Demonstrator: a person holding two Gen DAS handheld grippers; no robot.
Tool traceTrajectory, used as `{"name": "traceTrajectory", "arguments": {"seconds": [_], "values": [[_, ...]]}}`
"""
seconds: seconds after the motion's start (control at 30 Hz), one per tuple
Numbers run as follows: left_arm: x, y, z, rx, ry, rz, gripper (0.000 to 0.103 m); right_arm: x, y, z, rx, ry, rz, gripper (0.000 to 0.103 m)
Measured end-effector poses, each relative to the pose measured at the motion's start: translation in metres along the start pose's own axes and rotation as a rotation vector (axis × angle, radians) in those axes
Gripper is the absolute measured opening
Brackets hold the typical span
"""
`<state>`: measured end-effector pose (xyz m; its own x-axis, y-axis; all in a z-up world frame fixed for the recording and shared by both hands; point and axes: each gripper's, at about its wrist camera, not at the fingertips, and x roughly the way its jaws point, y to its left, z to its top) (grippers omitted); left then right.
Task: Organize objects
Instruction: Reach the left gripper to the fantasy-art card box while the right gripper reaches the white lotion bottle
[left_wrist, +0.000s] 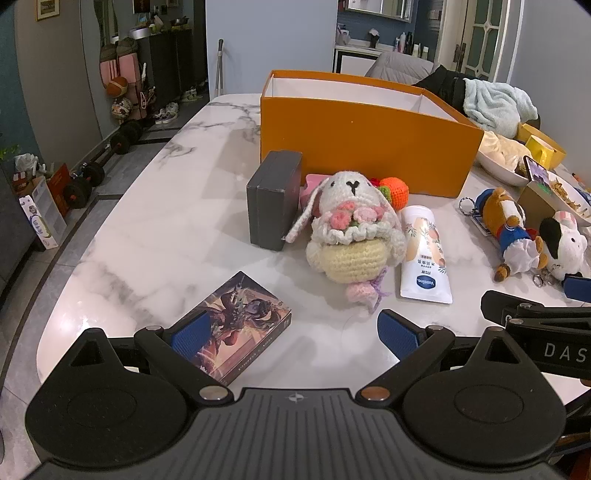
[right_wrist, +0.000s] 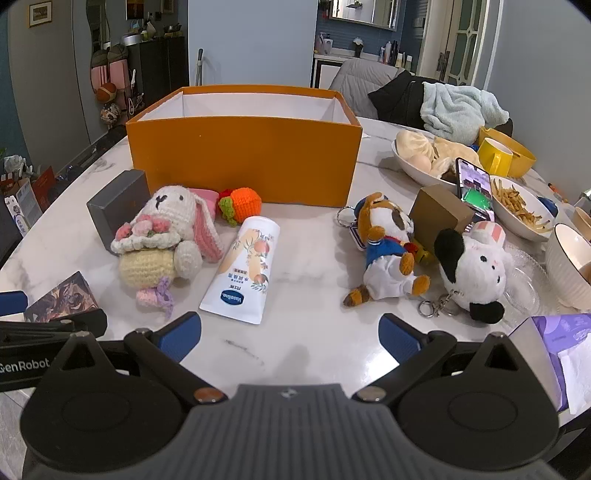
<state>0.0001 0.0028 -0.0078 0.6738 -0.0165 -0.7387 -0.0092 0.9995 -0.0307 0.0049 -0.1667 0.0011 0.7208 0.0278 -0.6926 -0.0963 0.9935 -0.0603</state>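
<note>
Marble tabletop (right_wrist: 306, 258), white with grey veins, and both grippers are hanging just above its near edge, tilted down toward the clutter. The left gripper (left_wrist: 295, 334) has its blue pads spread wide with nothing between them; its left pad sits over a corner of the illustrated card box (left_wrist: 240, 321), though I can't tell if it's actually touching. The right gripper (right_wrist: 290, 338) is spread just as wide over bare marble, also holding nothing. The two sit side by side, each poking into the edge of the other's view.

Stuff to sort is lined up in front of the orange box (right_wrist: 243, 158), which stands open at the back of the table with a white inside. From left: a dark grey box (right_wrist: 118, 210), a crochet bunny (right_wrist: 166, 236) leaning in front of it, a crochet carrot (right_wrist: 242, 205) right against the orange wall, a Vaseline tube (right_wrist: 242, 269) lying flat, then a dog plush (right_wrist: 388, 251) and a black-and-white plush (right_wrist: 472, 273) further right. Dishes of food (right_wrist: 517, 206) crowd the right end.
</note>
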Motion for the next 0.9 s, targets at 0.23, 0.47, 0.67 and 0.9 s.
{"name": "traceTrajectory", "arguments": {"seconds": [0.23, 0.47, 0.67, 0.9], "values": [[0.0, 0.0, 0.0, 0.0, 0.0, 0.0, 0.103, 0.0, 0.0, 0.0, -0.001, 0.0, 0.0, 0.102], [-0.002, 0.002, -0.003, 0.04, -0.005, -0.025, 0.103, 0.0, -0.001, 0.0, -0.004, -0.018, 0.008, 0.102], [-0.002, 0.013, -0.005, 0.062, -0.041, 0.007, 0.103, 0.006, -0.004, 0.002, -0.055, -0.063, 0.002, 0.102], [0.02, 0.036, -0.006, 0.035, -0.026, -0.001, 0.103, 0.03, -0.005, 0.01, -0.069, -0.05, 0.063, 0.102]]}}
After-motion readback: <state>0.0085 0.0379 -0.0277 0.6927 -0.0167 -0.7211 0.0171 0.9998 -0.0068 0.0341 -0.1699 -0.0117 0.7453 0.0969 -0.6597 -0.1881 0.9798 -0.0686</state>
